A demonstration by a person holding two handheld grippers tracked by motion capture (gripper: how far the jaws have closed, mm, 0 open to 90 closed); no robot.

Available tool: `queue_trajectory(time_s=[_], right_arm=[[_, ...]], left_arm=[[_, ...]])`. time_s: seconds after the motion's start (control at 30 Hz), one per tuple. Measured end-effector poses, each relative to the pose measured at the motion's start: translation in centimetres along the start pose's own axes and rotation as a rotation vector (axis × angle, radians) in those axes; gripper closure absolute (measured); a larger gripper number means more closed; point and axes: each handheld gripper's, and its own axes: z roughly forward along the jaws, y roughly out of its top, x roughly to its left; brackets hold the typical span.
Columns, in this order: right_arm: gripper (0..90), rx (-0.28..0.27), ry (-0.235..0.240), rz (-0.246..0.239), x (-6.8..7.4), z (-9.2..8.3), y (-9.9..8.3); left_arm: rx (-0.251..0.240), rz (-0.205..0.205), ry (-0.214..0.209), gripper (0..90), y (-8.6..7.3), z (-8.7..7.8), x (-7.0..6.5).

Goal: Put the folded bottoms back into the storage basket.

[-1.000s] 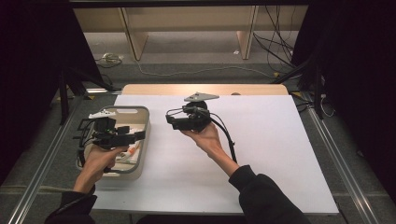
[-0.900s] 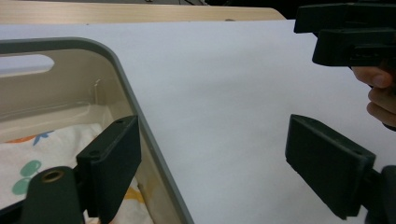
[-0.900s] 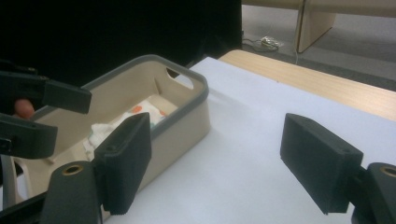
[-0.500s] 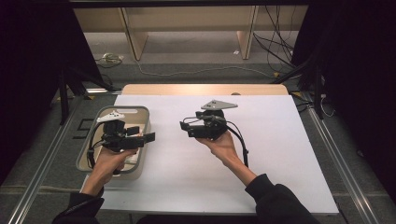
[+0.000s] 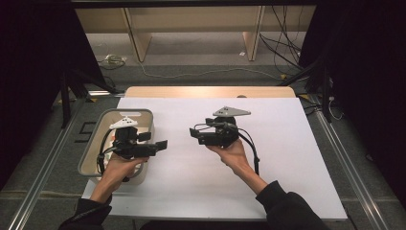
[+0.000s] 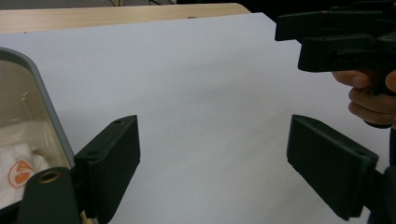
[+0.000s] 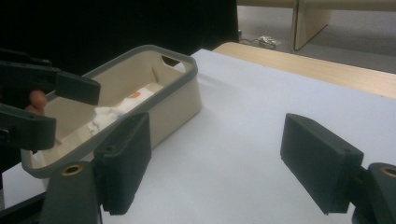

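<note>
Both grippers are hovering wide open and empty: left gripper (image 5: 160, 144) beside the bin (image 5: 98, 143), right gripper (image 5: 195, 135) at frame centre. Judged step: approach; next, reaching down for the white packet (image 7: 119, 109) in the bin.

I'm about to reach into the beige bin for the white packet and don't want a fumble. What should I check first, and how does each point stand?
1. Left gripper jaws open with nothing between them: ok.
2. Right gripper jaws open with nothing between them: ok.
3. Beige plastic bin with grey rim upright on the white tabletop sheet: ok.
4. White packet with orange mark lying reachable inside the bin: ok.
5. Left gripper aimed into the bin: not ok, it points across the sheet toward the right gripper.
6. How much else lies in the bin: cannot tell, the left hand covers part of it.
</note>
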Motion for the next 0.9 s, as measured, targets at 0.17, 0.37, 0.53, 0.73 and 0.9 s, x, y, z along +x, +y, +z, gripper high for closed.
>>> queue_trajectory(time_s=[0.17, 0.37, 0.53, 0.73, 0.9], right_arm=[[25.8, -0.011, 0.0, 0.008, -0.1, -0.3, 0.0], [25.8, -0.007, 0.003, 0.015, -0.3, -0.5, -0.4], [25.7, 0.0, 0.002, 0.017, -0.6, -0.7, -0.8], [25.7, -0.003, -0.011, 0.02, -1.0, -1.5, -1.2], [25.4, -0.003, -0.019, 0.006, -0.9, -2.0, -1.4]], left_arm=[[-0.006, 0.008, -0.009, 17.1, 0.1, 0.1, -0.4], [-0.003, 0.02, -0.021, 16.9, 0.1, 0.5, -0.7], [-0.007, 0.018, -0.023, 16.8, 0.0, 0.7, -0.7], [-0.014, 0.026, -0.034, 16.8, -0.2, 0.8, -1.2], [-0.017, 0.04, -0.035, 16.5, -0.6, 0.9, -1.5]])
